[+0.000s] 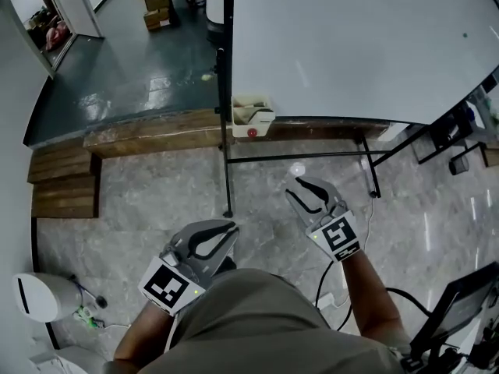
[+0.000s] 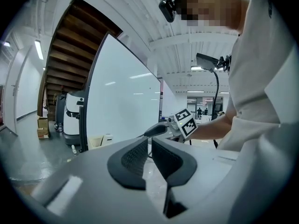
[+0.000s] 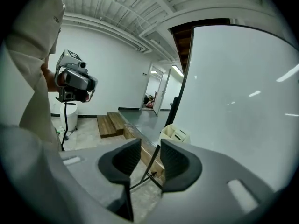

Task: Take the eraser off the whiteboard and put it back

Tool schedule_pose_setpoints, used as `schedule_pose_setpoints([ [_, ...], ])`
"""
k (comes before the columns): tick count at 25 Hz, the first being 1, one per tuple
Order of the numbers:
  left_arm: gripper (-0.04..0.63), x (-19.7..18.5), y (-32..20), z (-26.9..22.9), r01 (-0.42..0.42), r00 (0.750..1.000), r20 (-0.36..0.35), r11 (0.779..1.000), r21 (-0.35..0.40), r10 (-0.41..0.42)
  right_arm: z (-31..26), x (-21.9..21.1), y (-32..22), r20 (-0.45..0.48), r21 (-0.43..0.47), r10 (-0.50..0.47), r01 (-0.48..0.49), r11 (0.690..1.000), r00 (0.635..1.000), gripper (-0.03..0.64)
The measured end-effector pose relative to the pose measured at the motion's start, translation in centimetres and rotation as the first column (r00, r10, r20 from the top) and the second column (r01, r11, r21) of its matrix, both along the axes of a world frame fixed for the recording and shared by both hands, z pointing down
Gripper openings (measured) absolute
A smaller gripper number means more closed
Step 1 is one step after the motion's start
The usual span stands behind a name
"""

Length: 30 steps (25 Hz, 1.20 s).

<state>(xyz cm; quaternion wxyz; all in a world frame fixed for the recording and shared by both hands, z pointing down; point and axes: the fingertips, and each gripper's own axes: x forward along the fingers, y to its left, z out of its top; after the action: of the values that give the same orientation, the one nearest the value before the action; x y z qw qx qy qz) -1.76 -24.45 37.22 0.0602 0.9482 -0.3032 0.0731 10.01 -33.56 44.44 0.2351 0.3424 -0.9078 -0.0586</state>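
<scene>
My left gripper, jaws closed to a slit on nothing, my right gripper, jaws partly apart and empty, both held short of the upright whiteboard, eraser too small to make out in any view

I'm finding no readable words or numbers; I'm only seeing coded square markers on the left gripper and right gripper.
</scene>
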Motion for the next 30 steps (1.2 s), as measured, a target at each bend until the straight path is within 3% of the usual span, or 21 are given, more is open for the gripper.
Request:
schedule_pose_setpoints([
  [5,0.031,-3.0,-3.4,0.4,0.008,1.000,-0.015,1.000,-0.017,-0.008,1.8,-1.5,-7.0,-0.071,-0.004,-0.003,0.003,1.000,0.997,0.145],
  [16,0.037,-8.9,-8.6,1.5,0.032,0.999,-0.018,0.999,-0.039,-0.033,4.8,-4.0,-18.8,-0.130,-0.047,0.002,-0.008,0.999,0.991,0.209],
  [21,0.037,-10.2,-10.2,1.8,0.046,0.999,-0.025,0.998,-0.053,-0.047,6.2,-4.3,-21.9,-0.162,-0.073,-0.014,0.003,0.997,0.987,0.249],
  [30,0.037,-11.7,-11.9,2.6,0.074,0.997,-0.028,0.994,-0.082,-0.077,8.7,-5.5,-23.5,-0.189,-0.175,-0.128,0.095,0.980,0.974,0.253],
])
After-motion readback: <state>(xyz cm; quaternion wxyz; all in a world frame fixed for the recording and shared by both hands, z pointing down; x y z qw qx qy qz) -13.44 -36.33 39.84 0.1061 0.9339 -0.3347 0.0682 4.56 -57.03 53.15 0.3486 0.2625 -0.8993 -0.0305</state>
